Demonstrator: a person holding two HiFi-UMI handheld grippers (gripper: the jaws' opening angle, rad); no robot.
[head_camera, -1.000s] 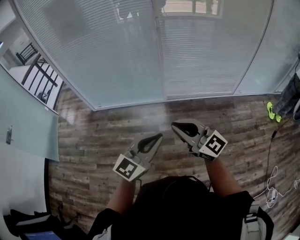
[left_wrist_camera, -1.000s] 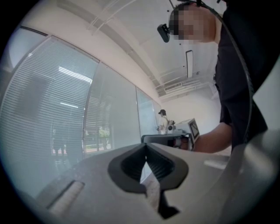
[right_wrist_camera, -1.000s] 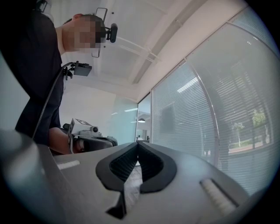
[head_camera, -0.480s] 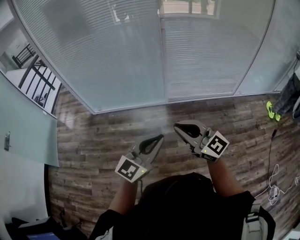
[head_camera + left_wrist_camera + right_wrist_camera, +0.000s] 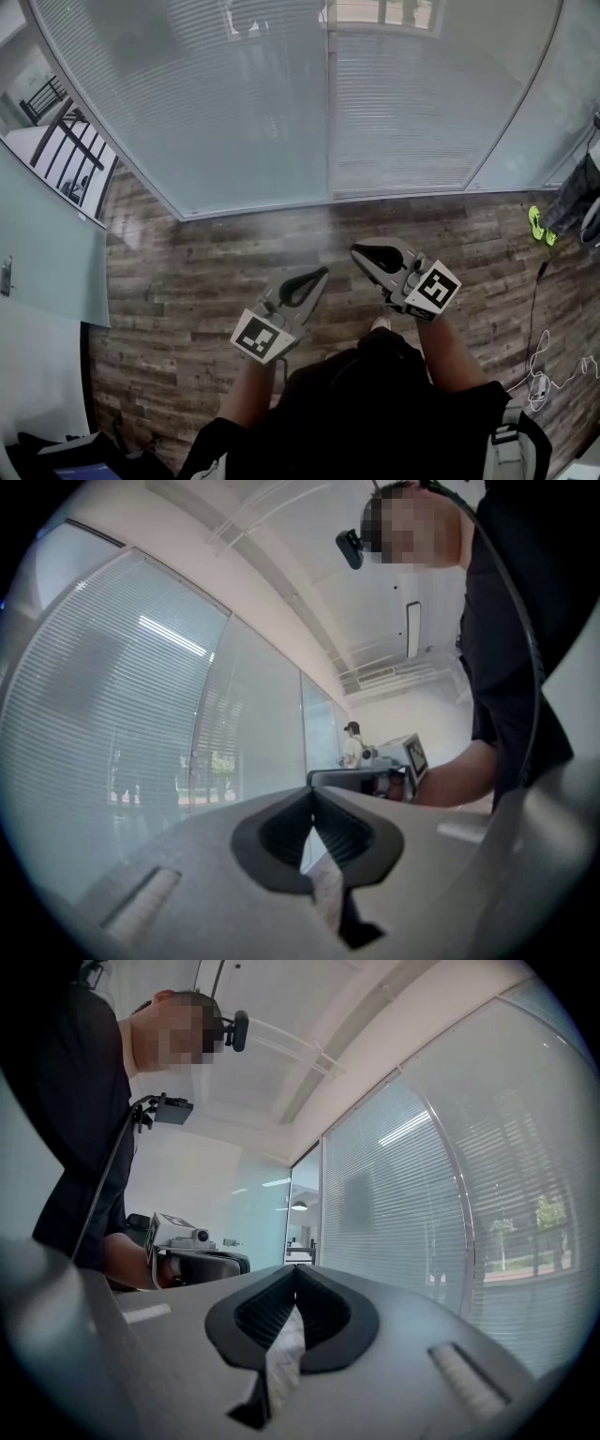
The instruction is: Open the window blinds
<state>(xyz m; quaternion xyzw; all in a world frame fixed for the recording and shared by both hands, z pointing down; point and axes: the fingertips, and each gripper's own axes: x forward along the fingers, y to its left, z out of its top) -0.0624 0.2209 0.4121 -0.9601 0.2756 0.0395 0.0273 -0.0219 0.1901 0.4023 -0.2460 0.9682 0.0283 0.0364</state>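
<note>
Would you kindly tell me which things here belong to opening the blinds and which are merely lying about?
For the job: window blinds, left gripper, right gripper, both shut and empty.
Just lying about: white cables, green shoes at the right edge.

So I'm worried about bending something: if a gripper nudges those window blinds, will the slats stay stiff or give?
The blinds are rows of thin horizontal slats, so they would probably flex and sway rather than resist. They look light for their size. A sheen over them hints at glass in front; if so, a push may never reach them.
</note>
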